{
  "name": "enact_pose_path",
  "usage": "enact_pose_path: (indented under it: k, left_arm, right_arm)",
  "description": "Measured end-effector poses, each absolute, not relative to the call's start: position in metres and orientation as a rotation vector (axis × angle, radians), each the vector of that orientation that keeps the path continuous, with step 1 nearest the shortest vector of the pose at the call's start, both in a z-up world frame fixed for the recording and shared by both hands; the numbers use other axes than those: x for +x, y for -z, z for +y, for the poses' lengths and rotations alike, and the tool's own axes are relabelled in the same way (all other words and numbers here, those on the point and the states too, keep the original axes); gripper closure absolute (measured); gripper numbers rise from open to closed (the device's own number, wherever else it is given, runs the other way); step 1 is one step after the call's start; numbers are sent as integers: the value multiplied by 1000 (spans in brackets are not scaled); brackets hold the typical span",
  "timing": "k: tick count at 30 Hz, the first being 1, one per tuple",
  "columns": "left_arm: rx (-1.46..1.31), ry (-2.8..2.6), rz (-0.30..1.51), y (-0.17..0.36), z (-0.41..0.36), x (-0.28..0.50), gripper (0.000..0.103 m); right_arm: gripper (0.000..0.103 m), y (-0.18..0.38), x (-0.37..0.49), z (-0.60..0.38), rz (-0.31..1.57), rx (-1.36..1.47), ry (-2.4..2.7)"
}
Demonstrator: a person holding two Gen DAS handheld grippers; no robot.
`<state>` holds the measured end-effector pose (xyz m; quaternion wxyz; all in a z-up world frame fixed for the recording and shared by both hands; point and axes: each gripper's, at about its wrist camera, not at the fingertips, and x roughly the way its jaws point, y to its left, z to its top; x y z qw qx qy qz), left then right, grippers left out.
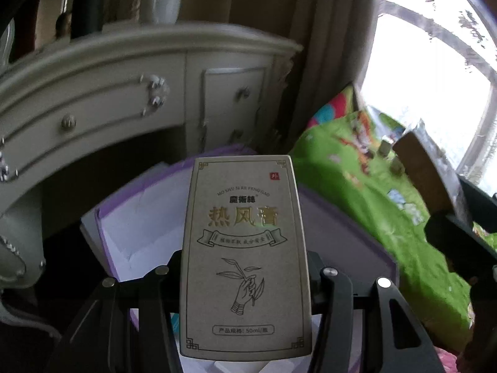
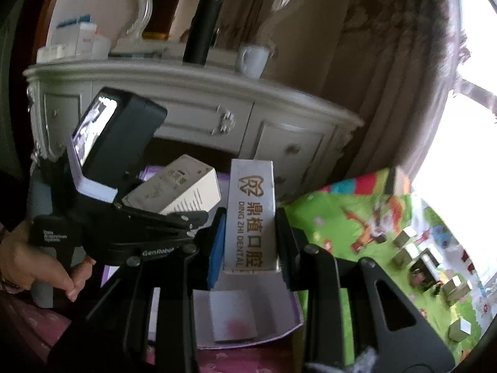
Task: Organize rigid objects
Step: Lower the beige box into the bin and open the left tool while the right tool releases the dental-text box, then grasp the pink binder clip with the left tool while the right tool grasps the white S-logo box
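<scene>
Both grippers are carrying boxes over an open purple box, each camera catching bits the other misses.

Left wrist view: the left gripper has its jaws clamped on a tan carton with a gold title and a drawn hand holding a sprig, standing upright dead centre. Behind it sits the purple box with its white lining, and behind that a white dresser. At the right edge you get just a dark sliver of the other gripper against the green play mat.

Right wrist view: the right gripper has its jaws closed narrow on a white dental box, upright in the middle, with a blue pad showing on the left finger. Only here do you see the left gripper from outside, left of centre, with a hand on its grip and the tan carton tilted in its jaws. Below, the purple box is visible. More small boxes lie scattered on the mat at lower right. A mug stands on the dresser top.
</scene>
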<state>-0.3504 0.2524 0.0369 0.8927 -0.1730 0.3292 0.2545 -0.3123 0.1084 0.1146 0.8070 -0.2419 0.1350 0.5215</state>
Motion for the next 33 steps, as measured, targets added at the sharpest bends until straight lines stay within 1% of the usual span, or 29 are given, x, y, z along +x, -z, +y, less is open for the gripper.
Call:
enact_pose_path:
  k: [7, 13, 14, 15, 16, 17, 18, 19, 22, 26, 30, 33]
  left_arm:
    - [-420, -590, 781, -11, 276, -352, 50]
    - [-470, -618, 850, 5, 293, -352, 50]
    - [-479, -616, 862, 6, 294, -350, 50]
    - [-494, -616, 870, 8, 296, -349, 45]
    - [-512, -613, 874, 8, 296, -348, 35]
    - [-521, -613, 873, 6, 296, -347, 31]
    - [-521, -614, 869, 5, 295, -346, 23]
    - [-515, -615, 861, 2, 292, -344, 17]
    - [-463, -619, 855, -6, 283, -335, 17]
    - [-412, -544, 881, -12, 260, -310, 17]
    - [-380, -406, 909, -16, 223, -277, 17]
    - [-287, -281, 920, -20, 179, -241, 17]
  right_arm:
    - [69, -79, -292, 142, 476, -550, -1155]
    - [68, -55, -293, 159, 575, -570, -1216]
    - [65, -51, -293, 159, 586, -576, -1219]
    - [57, -49, -293, 159, 594, -580, -1215]
    - [51, -47, -293, 157, 604, -577, -1210]
    - [42, -48, -291, 154, 612, -568, -1205]
    - [37, -49, -288, 150, 611, -554, -1187]
    - [35, -52, -284, 143, 607, -534, -1176]
    - [30, -64, -268, 119, 590, -476, -1123]
    - [18, -83, -234, 68, 574, -379, -977]
    - [15, -83, -195, 2, 596, -324, -765]
    - [14, -67, -157, -65, 688, -240, -580]
